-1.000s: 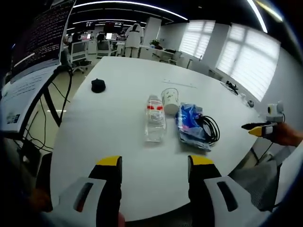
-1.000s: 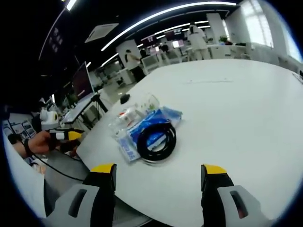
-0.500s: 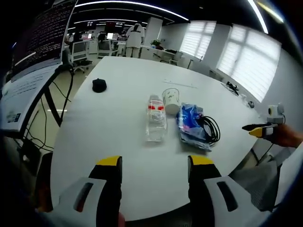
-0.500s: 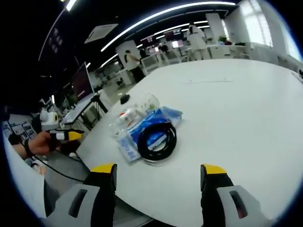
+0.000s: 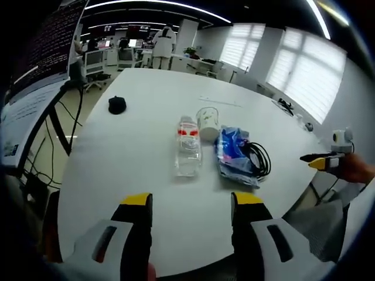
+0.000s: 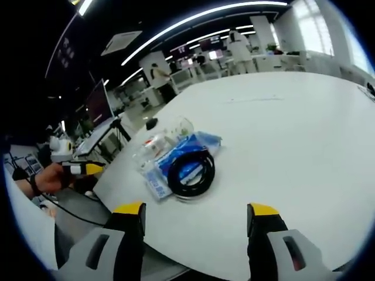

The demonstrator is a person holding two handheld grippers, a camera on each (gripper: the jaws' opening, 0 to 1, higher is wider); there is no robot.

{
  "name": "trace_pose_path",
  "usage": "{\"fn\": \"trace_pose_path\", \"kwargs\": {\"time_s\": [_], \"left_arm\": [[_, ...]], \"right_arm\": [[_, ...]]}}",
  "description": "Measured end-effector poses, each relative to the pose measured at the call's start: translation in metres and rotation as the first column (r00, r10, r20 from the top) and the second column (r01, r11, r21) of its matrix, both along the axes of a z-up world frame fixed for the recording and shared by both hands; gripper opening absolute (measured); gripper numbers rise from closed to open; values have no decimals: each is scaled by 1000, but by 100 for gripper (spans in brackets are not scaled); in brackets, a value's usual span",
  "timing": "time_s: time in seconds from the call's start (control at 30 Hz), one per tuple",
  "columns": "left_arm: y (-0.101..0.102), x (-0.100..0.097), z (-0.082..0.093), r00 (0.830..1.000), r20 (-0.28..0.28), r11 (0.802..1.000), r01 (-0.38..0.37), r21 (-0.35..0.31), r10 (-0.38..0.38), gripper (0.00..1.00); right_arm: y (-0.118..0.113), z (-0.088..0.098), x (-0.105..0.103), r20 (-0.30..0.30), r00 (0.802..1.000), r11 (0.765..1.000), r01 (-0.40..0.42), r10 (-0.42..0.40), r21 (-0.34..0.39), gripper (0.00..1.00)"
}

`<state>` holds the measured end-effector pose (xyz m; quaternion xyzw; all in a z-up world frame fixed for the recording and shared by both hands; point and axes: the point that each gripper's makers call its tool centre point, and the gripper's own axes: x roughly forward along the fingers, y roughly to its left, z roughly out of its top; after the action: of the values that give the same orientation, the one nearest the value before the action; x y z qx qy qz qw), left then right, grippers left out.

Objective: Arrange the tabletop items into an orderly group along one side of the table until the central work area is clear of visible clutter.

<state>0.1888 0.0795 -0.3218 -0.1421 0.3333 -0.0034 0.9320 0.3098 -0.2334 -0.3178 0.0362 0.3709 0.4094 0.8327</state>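
White and round-edged, the table (image 5: 135, 152) stands in a bright open office with blinds on the windows. Near its middle three things lie side by side: a clear plastic bottle (image 5: 187, 153) on its side with a red label, a paper cup (image 5: 207, 123) just beside the bottle's cap end, and a blue packet (image 5: 234, 156) touching a coil of black cable (image 5: 259, 159). In the right gripper view the cable (image 6: 192, 174) rests on top of the packet (image 6: 176, 165), with the bottle (image 6: 153, 146) behind it. A small black object (image 5: 117, 105) sits alone near the far edge, well apart from the group.

Both tools hover off the table's near edges. The left gripper (image 5: 190, 205) has its yellow-tipped jaws spread, nothing between them. The right gripper (image 6: 197, 213) is likewise spread and empty; it also appears in the left gripper view at the right (image 5: 321, 161), held in a hand (image 5: 355, 167).

Monitors on stands line the office behind.
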Motion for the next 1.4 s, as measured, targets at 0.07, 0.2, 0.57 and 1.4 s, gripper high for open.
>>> {"fn": "trace_pose_path", "kwargs": {"time_s": [0.07,0.2,0.57,1.4], "left_arm": [[-3,6,1,1000,5,1000,2,-5,-2,53],[0,18,3,1000,18,1000,0,-14,0,52],[-4,39,15,999,42,1000,30,-4,-30,51],[4,82,19,999,31,997,-38,-73,40,49]], "right_arm": [[-2,2,1,2,1000,1000,9,-9,4,71],[0,6,1,5,1000,1000,11,-11,8,70],[3,11,6,21,1000,1000,9,-10,10,70],[-8,11,2,7,999,999,44,-44,13,68]]}}
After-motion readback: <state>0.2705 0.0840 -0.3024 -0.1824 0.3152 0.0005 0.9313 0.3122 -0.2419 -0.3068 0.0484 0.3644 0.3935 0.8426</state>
